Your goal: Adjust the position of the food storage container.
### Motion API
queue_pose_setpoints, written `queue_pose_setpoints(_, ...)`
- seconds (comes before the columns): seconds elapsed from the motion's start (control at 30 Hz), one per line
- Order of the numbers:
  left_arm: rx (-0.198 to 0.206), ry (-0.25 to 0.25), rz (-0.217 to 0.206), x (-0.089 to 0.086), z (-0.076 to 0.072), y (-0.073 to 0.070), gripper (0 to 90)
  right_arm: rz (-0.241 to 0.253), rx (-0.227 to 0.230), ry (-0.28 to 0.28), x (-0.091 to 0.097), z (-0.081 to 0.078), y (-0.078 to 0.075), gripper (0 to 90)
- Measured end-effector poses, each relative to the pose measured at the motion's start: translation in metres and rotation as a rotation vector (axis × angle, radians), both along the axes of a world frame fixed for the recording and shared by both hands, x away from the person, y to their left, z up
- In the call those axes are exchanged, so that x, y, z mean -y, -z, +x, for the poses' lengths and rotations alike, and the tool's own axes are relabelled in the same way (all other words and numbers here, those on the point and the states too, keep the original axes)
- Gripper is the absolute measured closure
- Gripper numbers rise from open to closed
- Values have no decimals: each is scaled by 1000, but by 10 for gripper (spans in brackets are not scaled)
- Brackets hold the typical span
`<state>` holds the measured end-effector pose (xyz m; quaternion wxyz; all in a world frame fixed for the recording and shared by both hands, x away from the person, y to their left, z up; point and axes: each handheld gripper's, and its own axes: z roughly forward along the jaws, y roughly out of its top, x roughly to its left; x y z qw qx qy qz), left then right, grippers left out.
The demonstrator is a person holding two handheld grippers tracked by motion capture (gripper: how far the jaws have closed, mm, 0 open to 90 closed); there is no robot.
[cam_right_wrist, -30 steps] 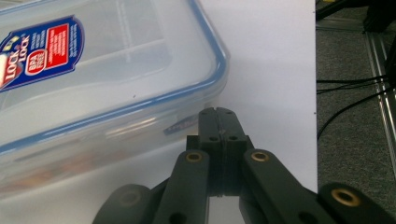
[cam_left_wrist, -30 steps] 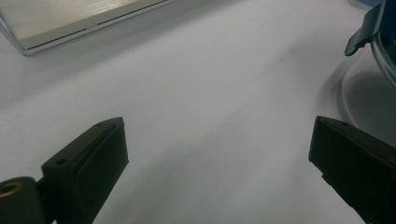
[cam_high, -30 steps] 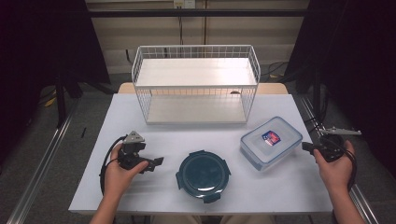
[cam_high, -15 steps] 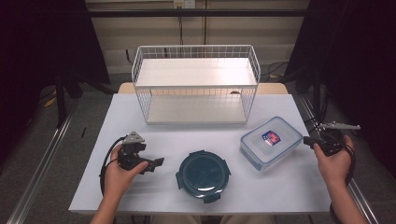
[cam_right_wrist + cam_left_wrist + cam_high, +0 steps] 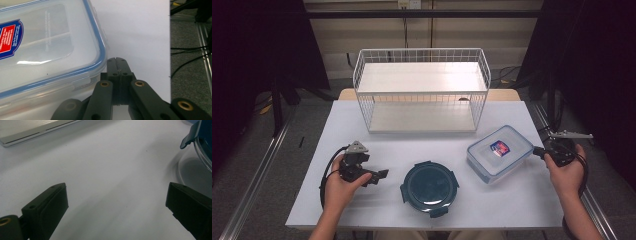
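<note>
A rectangular clear box [image 5: 500, 152] with a blue-rimmed lid and a red and blue label lies at the table's right. My right gripper [image 5: 538, 151] is shut with its tips against the box's right corner. In the right gripper view the closed jaws [image 5: 120, 62] sit beside the box [image 5: 45, 50], with nothing seen between them. A round dark teal lidded container [image 5: 430, 186] rests at the front middle. My left gripper [image 5: 381, 175] stands open just left of it, low over the table. In the left gripper view its jaws [image 5: 117, 202] are spread wide, with the round container [image 5: 200, 147] at the right edge.
A white wire rack [image 5: 421, 90] with two shelves stands at the back middle of the white table [image 5: 512, 210]; its base [image 5: 37, 132] shows in the left gripper view. The table's right edge [image 5: 169, 50] is close beside the right gripper, with cables on the floor beyond.
My right gripper has shifted slightly toward the far side, staying beside the box's corner. The left gripper and both containers have not moved.
</note>
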<state>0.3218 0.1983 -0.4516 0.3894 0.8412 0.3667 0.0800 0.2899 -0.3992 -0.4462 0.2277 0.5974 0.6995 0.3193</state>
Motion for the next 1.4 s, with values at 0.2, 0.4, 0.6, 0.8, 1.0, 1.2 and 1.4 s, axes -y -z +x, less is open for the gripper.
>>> queue_pose_setpoints(0.2, 0, 2, -3, 0, -1, -1, 40, 12, 0, -33, -13, -1, 0, 900)
queue_pose_setpoints(0.4, -1, -5, -2, -2, -1, -1, 40, 3, -1, -31, -19, -5, 0, 900)
queue_pose_setpoints(0.6, 4, -13, 4, -4, -2, -3, 40, 20, -13, -69, -23, -20, -6, 900)
queue_pose_setpoints(0.8, 0, -7, 9, -1, -2, -3, 40, 49, -32, -128, -30, -30, -8, 900)
queue_pose_setpoints(1.0, 5, -7, 12, 3, 0, -3, 39, 48, -48, -208, -51, -32, -12, 900)
queue_pose_setpoints(1.2, 6, -13, 15, 2, 1, -2, 39, 59, -66, -260, -63, -33, -9, 900)
queue_pose_setpoints(1.4, 3, -12, 15, -1, 1, -3, 39, 71, -83, -316, -83, -35, -8, 900)
